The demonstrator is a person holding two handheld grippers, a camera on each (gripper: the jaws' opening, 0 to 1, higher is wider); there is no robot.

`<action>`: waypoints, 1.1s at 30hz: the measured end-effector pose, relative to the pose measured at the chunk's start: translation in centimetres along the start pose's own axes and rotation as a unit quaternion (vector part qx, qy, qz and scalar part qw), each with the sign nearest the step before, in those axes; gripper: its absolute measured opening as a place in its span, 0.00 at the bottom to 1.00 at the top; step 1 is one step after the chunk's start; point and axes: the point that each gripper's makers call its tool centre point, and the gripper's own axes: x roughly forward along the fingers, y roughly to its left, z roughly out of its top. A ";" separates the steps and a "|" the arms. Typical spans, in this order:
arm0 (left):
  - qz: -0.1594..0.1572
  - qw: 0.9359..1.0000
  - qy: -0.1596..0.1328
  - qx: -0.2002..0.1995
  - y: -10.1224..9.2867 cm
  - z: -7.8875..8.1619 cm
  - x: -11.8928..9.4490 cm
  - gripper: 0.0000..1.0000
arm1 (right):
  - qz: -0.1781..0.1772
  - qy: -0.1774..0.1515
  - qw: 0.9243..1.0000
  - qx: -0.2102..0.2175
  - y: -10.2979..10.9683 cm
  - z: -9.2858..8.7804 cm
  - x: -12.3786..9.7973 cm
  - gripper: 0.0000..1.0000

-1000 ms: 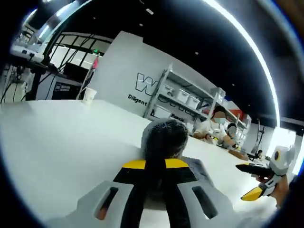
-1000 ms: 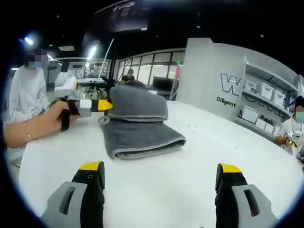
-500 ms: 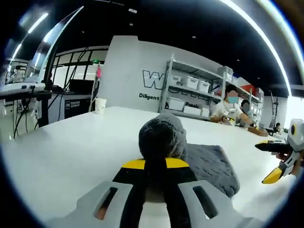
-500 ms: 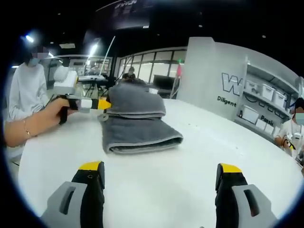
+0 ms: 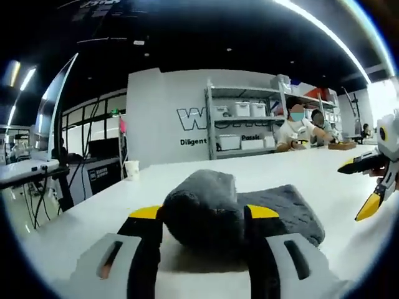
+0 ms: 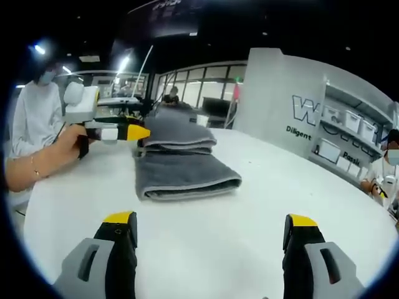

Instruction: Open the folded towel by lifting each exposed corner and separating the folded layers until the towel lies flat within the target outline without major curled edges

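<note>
Towel (image 5: 206,208) bunched between left gripper (image 5: 202,215) fingers (image 5: 146,215).

Grey folded towel (image 6: 182,163) on table, top layer seemingly lifted.

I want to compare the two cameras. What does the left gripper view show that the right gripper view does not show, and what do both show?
Left gripper view: a white paper cup on the table edge, and the left hand-held gripper open around a raised towel bunch. Right gripper view: the whole folded stack and the open right hand-held gripper with bare table between its jaws. Both: the grey towel, white table and wall shelves.
</note>
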 end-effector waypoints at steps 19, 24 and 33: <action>-0.025 0.999 0.024 0.031 -1.6 -0.5 0.7 1.00 | 0.015 0.008 1.000 -0.018 1.4 -0.2 0.6 0.97; 0.000 0.999 0.026 0.032 -0.3 -0.4 0.6 1.00 | 0.024 -0.006 0.999 -0.038 2.6 0.7 0.9 0.94; 0.002 0.999 0.038 0.020 0.0 -1.0 0.9 1.00 | 0.059 -0.038 0.995 -0.070 5.9 2.1 1.9 0.82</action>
